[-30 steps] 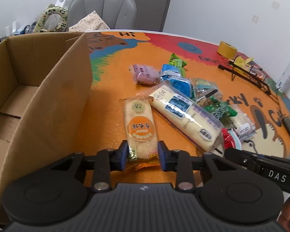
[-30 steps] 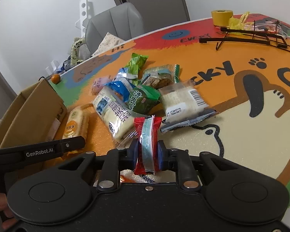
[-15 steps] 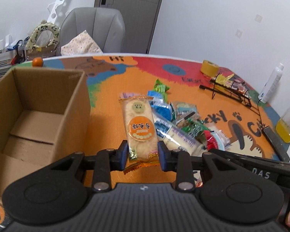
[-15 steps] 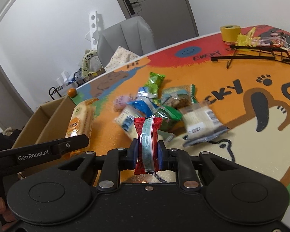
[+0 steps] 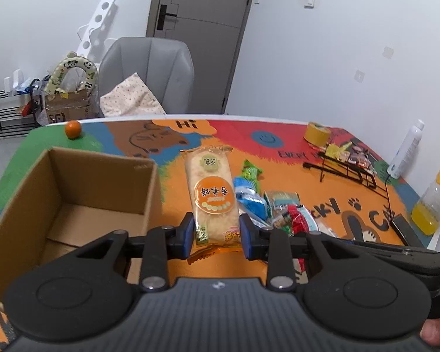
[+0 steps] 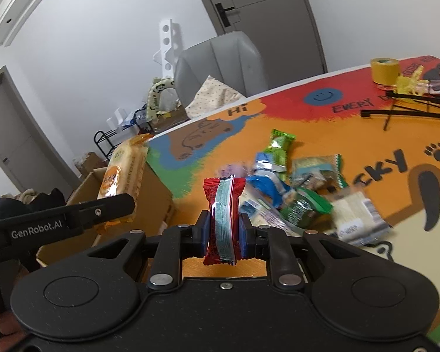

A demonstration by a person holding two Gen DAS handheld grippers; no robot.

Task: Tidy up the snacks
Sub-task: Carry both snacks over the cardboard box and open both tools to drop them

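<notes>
My left gripper [image 5: 217, 234] is shut on a long rice cracker pack [image 5: 212, 193] with an orange round label, held up above the table. The same pack [image 6: 123, 176] shows at the left of the right wrist view, over the open cardboard box [image 6: 149, 193]. My right gripper [image 6: 223, 234] is shut on a small red snack packet [image 6: 223, 214] with a pale stripe, also lifted off the table. The box [image 5: 73, 205] stands to the left of the left gripper, its inside bare. A pile of loose snack packets [image 6: 293, 193] lies on the orange table mat.
A yellow tape roll [image 5: 316, 133] and a black wire rack [image 5: 349, 167] sit at the far right. A white bottle [image 5: 406, 149] and a juice bottle [image 5: 434, 199] stand at the right edge. A small orange [image 5: 73, 129] lies behind the box. A grey chair [image 5: 149, 73] is beyond the table.
Both grippers have risen with their packs off the table and tilted up, so more of the room shows. The rice cracker pack now hangs beside the box opening.
</notes>
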